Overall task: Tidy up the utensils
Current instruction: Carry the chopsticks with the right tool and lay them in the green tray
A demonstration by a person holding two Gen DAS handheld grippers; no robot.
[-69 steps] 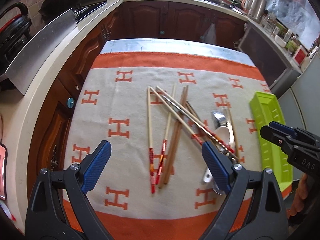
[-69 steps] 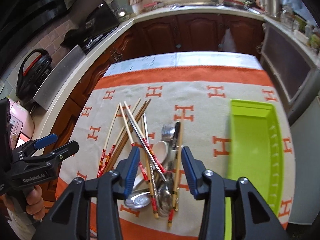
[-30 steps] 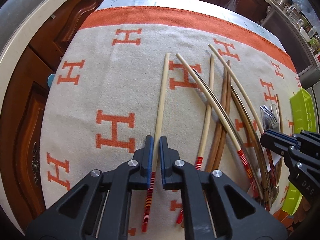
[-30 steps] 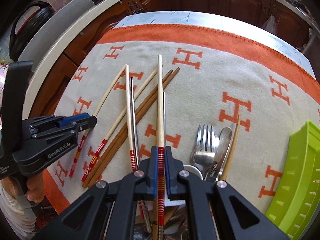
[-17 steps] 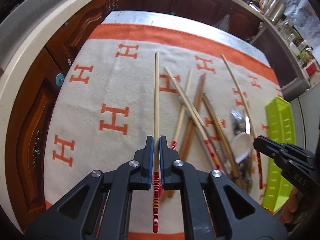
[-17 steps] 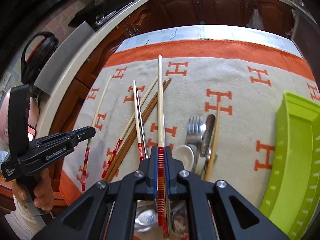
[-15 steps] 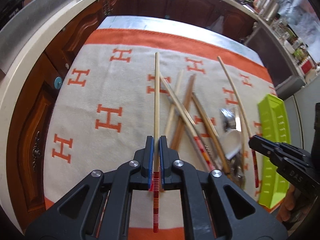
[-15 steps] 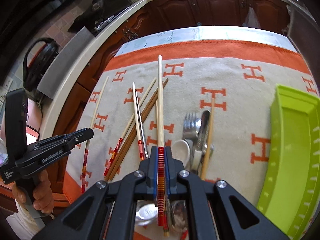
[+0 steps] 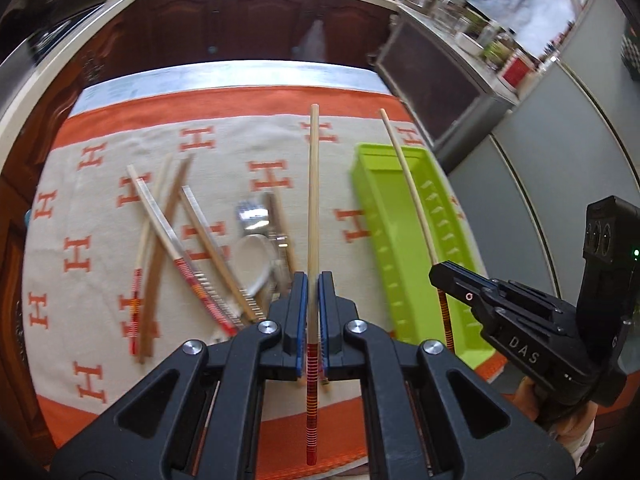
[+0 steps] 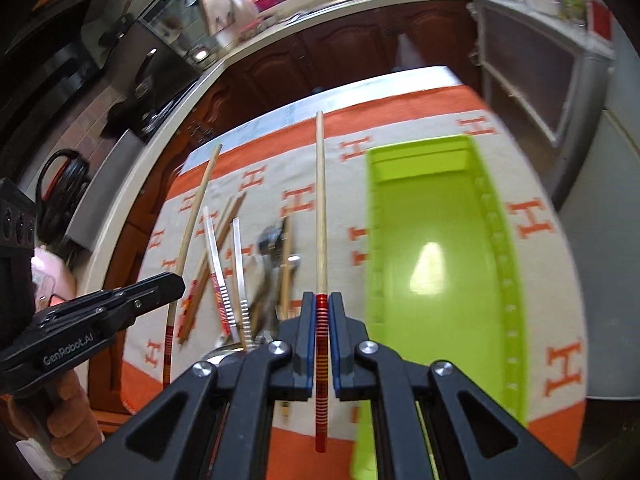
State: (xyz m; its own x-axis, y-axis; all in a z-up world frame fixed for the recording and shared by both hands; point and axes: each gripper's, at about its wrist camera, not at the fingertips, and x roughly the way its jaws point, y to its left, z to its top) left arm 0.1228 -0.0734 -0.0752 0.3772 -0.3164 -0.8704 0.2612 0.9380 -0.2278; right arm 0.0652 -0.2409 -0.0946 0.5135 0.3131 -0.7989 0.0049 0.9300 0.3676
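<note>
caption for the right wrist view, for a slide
Right gripper shut on a red-banded chopstick, held beside the empty green tray, above the orange-and-cream cloth.

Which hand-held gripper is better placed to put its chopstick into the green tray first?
Right. The right hand-held gripper holds its chopstick over the green tray; the left hand-held gripper is over the cloth.

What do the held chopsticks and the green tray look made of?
Chopsticks: pale, matte shafts, likely bamboo or wood; red-striped painted ends. Tray: lime, glossy, moulded ribs and a bright glare, so probably plastic.
</note>
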